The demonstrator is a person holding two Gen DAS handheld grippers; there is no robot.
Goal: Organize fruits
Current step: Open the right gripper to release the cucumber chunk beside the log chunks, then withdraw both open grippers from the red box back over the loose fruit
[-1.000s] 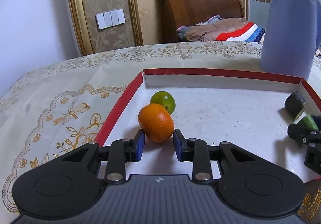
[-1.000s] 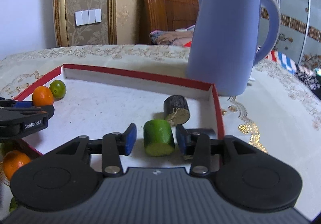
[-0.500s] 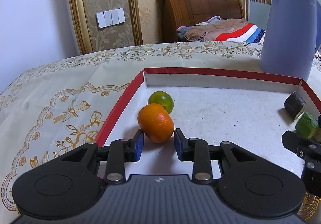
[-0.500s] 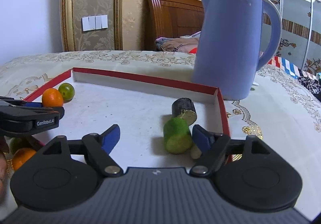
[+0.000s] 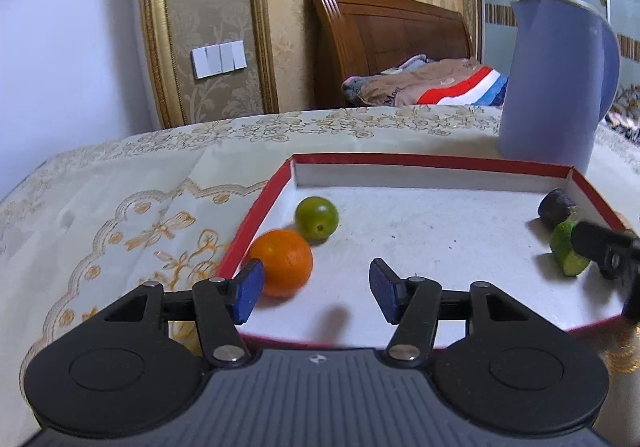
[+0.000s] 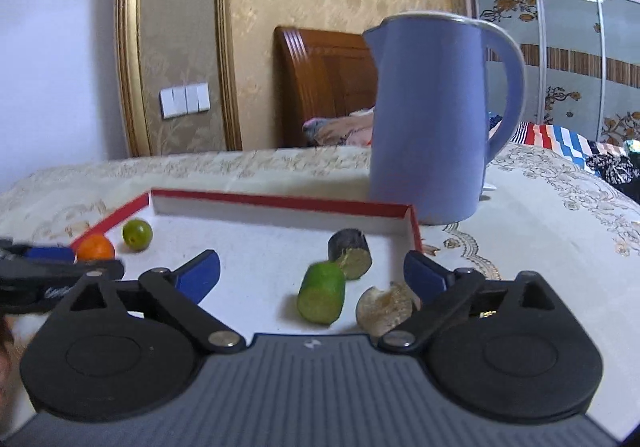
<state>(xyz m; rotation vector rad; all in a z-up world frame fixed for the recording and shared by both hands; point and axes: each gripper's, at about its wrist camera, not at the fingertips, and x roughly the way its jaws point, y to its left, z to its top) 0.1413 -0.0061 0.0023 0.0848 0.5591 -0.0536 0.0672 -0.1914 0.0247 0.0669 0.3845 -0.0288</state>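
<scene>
A red-rimmed white tray (image 5: 432, 163) (image 6: 280, 201) lies on the table. An orange (image 5: 285, 262) (image 6: 95, 247) and a round green fruit (image 5: 317, 217) (image 6: 137, 233) rest at its left side. A green cut piece (image 6: 322, 298) (image 5: 567, 249), a dark cut piece (image 6: 349, 253) (image 5: 556, 203) and a pale brown piece (image 6: 385, 307) lie at its right side. My left gripper (image 5: 316, 294) is open, with the orange beside its left finger. My right gripper (image 6: 312, 275) is open wide above the cut pieces and holds nothing.
A tall blue kettle (image 5: 556, 87) (image 6: 436, 115) stands just behind the tray's far right corner. A cream embroidered cloth (image 5: 120, 207) covers the table. A wooden headboard and bedding lie beyond the table.
Both grippers opened and drew back. The left let go of the orange, which now rests in the tray. The right let go of the green cut piece.
</scene>
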